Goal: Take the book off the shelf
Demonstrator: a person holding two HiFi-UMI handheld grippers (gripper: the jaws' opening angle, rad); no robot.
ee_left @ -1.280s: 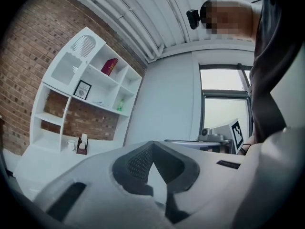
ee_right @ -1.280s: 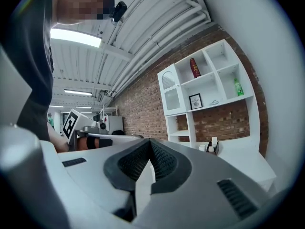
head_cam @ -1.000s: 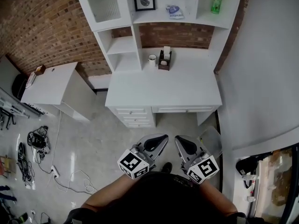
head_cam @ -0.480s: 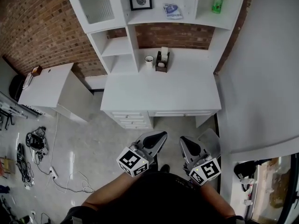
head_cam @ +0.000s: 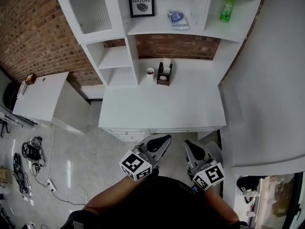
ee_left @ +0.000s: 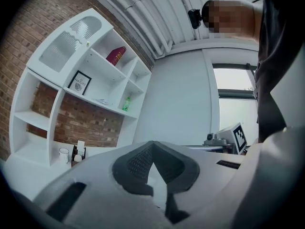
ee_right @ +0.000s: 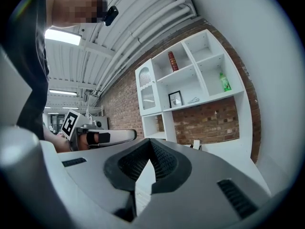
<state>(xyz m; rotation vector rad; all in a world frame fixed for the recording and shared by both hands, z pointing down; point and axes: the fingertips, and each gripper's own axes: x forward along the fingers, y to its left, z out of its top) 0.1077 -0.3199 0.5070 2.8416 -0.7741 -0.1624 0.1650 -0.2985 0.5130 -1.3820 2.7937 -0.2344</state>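
The book (ee_right: 172,61) is located in the upper centre of the right gripper view, in the top middle compartment of the white shelf unit (head_cam: 162,31). This compartment lies directly above the one holding the framed picture (head_cam: 141,2). The book is stood on end, so its long axis runs up and down. A narrow red face is turned toward the room (whether it leans cannot be told).

The left gripper (head_cam: 164,138) and the right gripper (head_cam: 188,143) are held side by side at the bottom centre of the head view. Both are pointed toward the desk (head_cam: 162,109) and kept well apart from the shelf unit. In each gripper view the jaws are seen closed together, pad against pad, with nothing caught between them.

A green bottle (head_cam: 227,8) is placed in the upper right compartment.
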